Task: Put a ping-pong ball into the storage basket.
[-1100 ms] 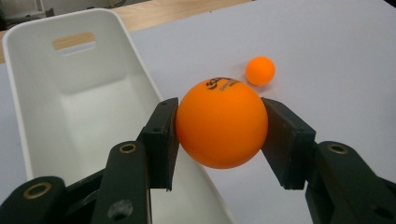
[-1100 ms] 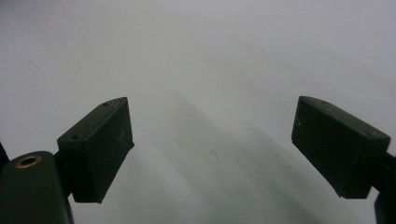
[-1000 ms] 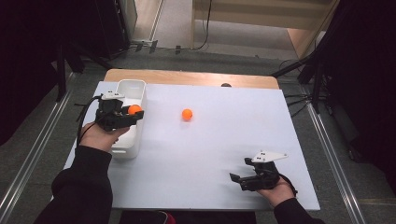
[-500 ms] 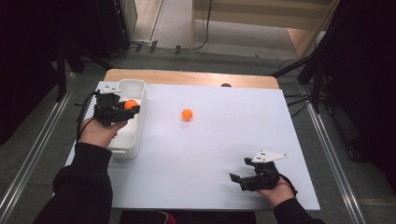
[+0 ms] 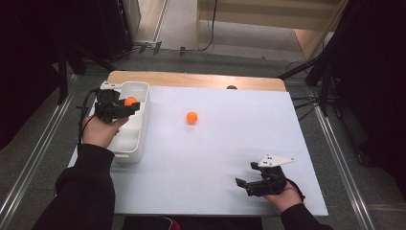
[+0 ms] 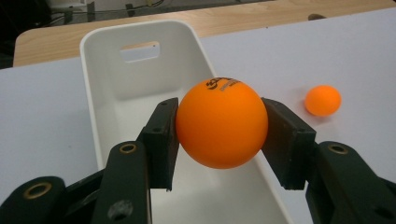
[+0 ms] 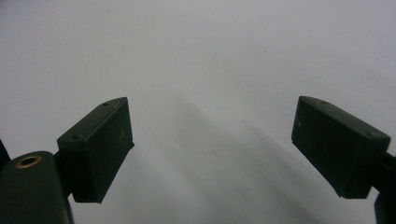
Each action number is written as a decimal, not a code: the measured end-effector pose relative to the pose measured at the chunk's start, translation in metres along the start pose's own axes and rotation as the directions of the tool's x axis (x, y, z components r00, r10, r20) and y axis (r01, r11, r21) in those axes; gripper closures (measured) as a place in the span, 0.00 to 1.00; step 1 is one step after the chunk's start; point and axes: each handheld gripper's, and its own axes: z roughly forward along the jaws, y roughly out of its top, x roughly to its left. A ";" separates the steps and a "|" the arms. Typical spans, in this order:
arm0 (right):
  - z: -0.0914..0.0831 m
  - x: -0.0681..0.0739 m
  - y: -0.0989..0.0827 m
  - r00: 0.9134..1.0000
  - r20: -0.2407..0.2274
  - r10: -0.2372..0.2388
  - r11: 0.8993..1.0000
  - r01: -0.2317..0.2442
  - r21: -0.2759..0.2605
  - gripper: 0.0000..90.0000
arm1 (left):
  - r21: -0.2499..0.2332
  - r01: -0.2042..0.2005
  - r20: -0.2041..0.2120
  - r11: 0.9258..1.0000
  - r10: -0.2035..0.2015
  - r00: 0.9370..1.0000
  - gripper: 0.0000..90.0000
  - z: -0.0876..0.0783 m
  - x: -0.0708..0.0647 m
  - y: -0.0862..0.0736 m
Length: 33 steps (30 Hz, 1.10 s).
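My left gripper (image 5: 128, 106) is shut on an orange ball (image 5: 130, 101) and holds it over the white bin (image 5: 139, 130) at the table's left edge. In the left gripper view the ball (image 6: 222, 122) sits squeezed between both black pads, above the bin's hollow (image 6: 140, 84). A second orange ball (image 5: 192, 117) lies loose on the white tabletop near the middle, also seen as a small ball (image 6: 322, 100) off to the right. My right gripper (image 5: 243, 184) rests near the front right of the table, its jaws wide apart over bare white surface (image 7: 212, 140).
The white table top (image 5: 230, 143) lies on a wooden board whose strip (image 5: 191, 79) shows along the far edge. A small dark round thing (image 5: 231, 87) sits at that far edge. Black cables trail from the left gripper.
My left hand has carried the ball leftwards and away from me, from the bin's right rim to over its inside. The right gripper and the loose ball have stayed put.
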 end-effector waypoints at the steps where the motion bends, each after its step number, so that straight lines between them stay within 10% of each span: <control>1: 0.000 0.000 0.000 1.000 -0.001 -0.001 1.000 0.001 0.003 0.12 | 0.003 0.004 0.004 1.000 -0.004 1.000 0.56 0.001 0.001 0.000; 33: 0.000 0.000 0.000 1.000 0.004 -0.005 1.000 0.005 0.003 0.12 | 0.033 0.055 -0.075 0.998 -0.053 0.996 0.56 0.038 0.010 -0.001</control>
